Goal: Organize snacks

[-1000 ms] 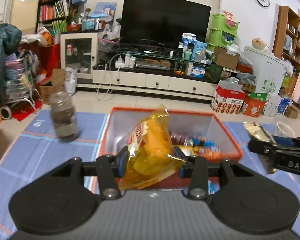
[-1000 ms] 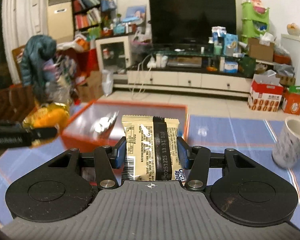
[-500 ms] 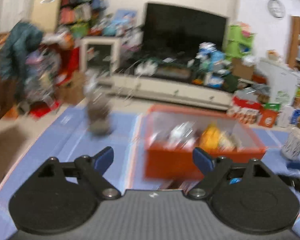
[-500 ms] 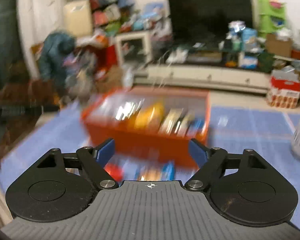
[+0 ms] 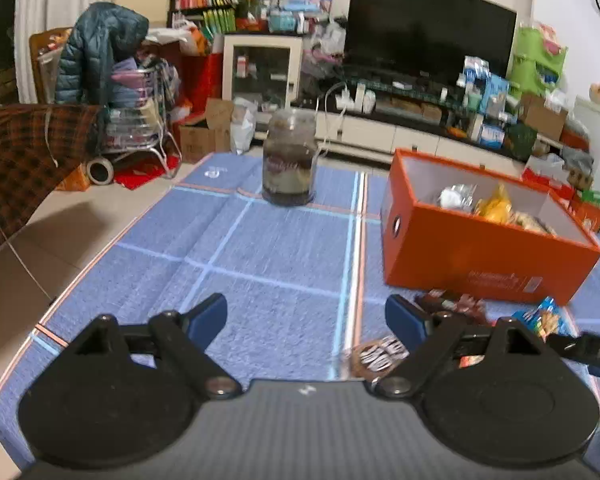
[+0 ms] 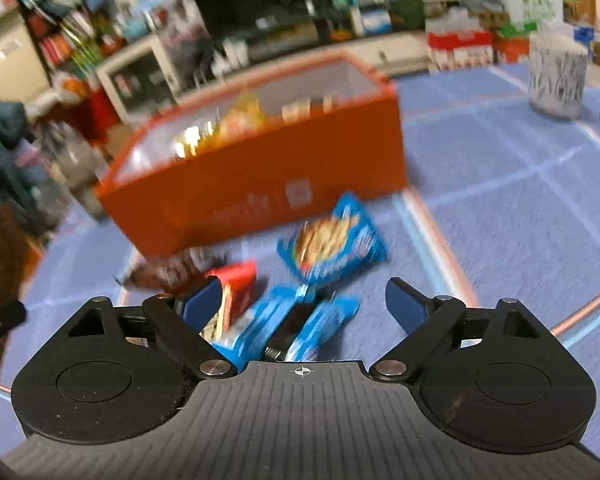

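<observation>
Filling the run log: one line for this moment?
left claw open, empty | right claw open over blue packets | orange box part filled

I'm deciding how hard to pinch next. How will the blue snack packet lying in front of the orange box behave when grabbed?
The blue snack packet looks like a thin, glossy, puffed bag, so it is probably light and likely to crumple rather than stay stiff. Its shiny film may slip between pads. Lying flat on the blue cloth, it seems unlikely to roll.

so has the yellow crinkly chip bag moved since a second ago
Yes. The yellow crinkly chip bag was clamped in the left gripper above the orange cardboard box; it now lies inside it, and the jaws stand open and empty.
</observation>
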The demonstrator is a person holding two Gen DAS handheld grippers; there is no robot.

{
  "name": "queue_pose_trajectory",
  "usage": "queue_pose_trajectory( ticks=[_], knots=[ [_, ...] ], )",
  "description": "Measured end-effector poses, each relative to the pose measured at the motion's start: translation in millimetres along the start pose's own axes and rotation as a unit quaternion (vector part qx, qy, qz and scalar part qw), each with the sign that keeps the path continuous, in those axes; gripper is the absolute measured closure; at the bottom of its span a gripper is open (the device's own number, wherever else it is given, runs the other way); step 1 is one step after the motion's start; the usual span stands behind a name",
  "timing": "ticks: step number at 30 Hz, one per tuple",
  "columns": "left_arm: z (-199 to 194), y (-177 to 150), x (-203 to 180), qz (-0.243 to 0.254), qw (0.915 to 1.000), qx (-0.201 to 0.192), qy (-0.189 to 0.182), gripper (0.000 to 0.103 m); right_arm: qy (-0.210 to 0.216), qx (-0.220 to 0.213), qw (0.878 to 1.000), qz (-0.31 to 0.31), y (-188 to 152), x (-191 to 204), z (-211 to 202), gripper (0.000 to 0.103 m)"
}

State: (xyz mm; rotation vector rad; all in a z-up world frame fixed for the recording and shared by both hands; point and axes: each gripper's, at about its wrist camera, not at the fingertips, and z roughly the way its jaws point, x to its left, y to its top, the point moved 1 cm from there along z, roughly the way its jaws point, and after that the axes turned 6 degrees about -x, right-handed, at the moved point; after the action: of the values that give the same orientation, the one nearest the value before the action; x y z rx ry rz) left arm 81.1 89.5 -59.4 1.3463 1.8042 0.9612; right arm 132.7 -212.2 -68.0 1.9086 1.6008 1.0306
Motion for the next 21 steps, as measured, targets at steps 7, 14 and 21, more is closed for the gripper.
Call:
queue_pose_trajectory(
  ticks=[7, 14, 21],
  knots=[
    [12.2, -6.1, 22.5, -0.044, 0.9982, 0.038, -0.013, 0.016, -0.002, 0.031, 0.997, -0.073, -18.0, -16.1, 7.7, 0.045],
    [32.3, -18.4, -19.6, 0.126, 0.9788, 0.057, -0.151, 0.016, 0.023, 0.05, 0.982, -0.179, -5.0, -39.6, -2.9, 0.043],
    [29.9, -30.2, -67.7, 0.106, 0.9779, 0.077, -0.163, 0.016, 0.047, 0.066, 0.986, -0.143, -11.0, -64.5, 10.0, 0.033]
  ],
)
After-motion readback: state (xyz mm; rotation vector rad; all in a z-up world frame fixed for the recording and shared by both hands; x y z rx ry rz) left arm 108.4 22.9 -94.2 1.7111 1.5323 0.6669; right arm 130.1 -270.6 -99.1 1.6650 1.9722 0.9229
